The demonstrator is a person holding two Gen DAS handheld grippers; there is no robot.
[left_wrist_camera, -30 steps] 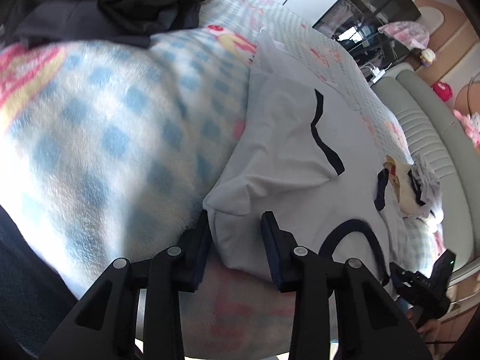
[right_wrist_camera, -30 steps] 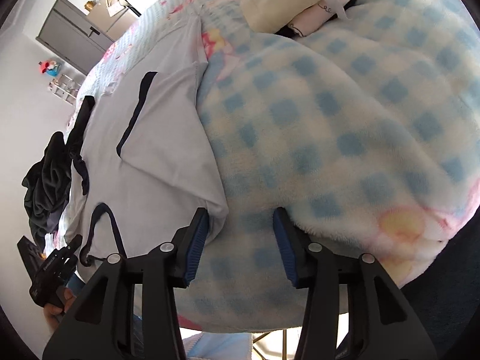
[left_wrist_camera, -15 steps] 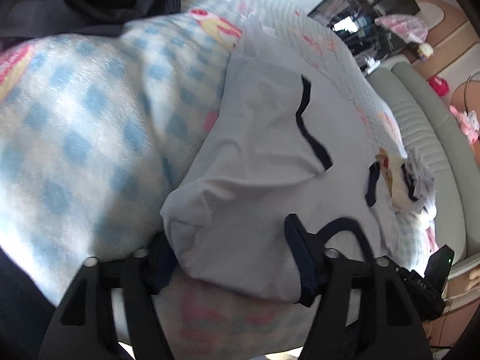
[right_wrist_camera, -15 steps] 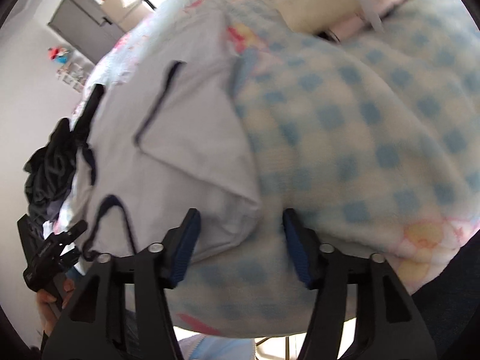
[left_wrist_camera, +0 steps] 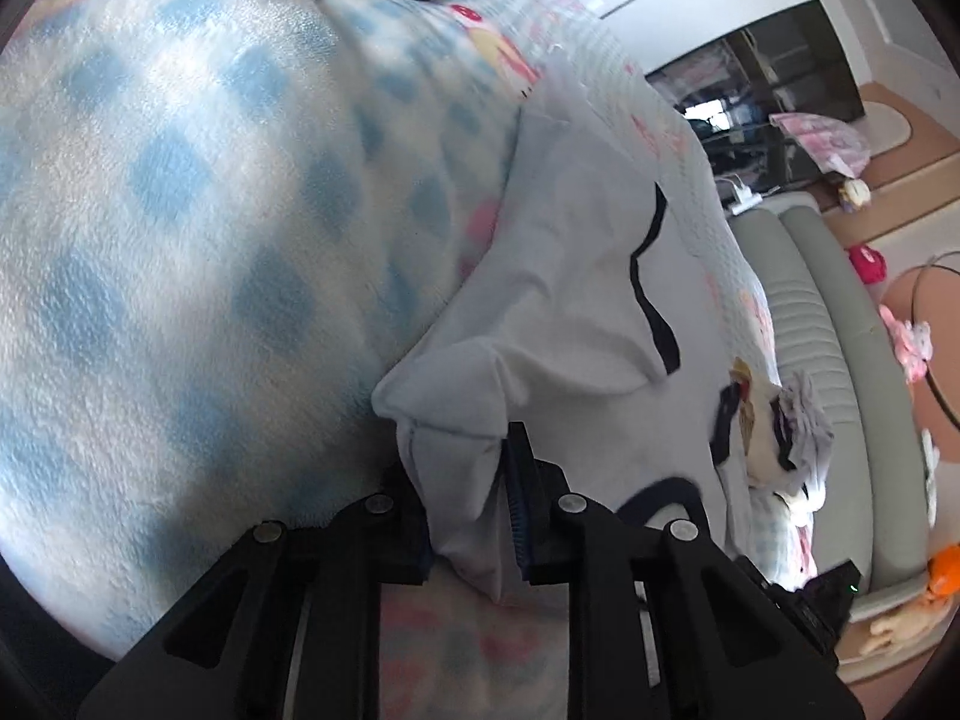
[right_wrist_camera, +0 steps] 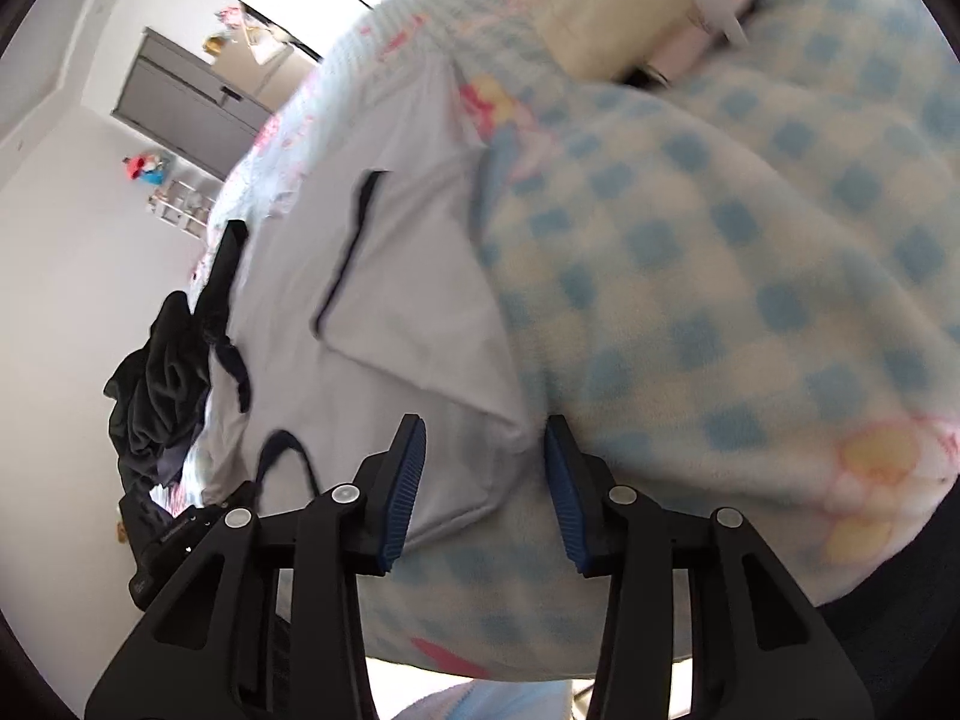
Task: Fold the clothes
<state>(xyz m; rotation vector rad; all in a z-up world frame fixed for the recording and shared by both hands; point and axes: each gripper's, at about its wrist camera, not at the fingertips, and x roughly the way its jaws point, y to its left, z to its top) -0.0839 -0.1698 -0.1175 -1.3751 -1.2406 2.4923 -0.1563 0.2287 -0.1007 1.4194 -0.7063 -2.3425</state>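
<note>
Left gripper (left_wrist_camera: 465, 504): jaws just closing, clamped on bunched near corner of pale shirt (left_wrist_camera: 576, 312). Right gripper (right_wrist_camera: 483, 483): jaws just narrowing w/ opposite corner btwn them; pads not yet seen pressing, so not gripping. Shirt lies on checked blanket (left_wrist_camera: 180, 210), body running from 6 toward 12 o'clock in both views, dark trim showing. Dark clothes heap (right_wrist_camera: 159, 384) at 9 o'clock, untouched. Progress est.: early; sleeves seem tucked, main fold pending.

I see a pale grey shirt (left_wrist_camera: 576, 276) with dark navy trim, lying on a blanket (left_wrist_camera: 180, 228) checked in light blue and cream (pink and yellow prints at its edges). A black garment (right_wrist_camera: 159, 384) sits nearby.
</note>
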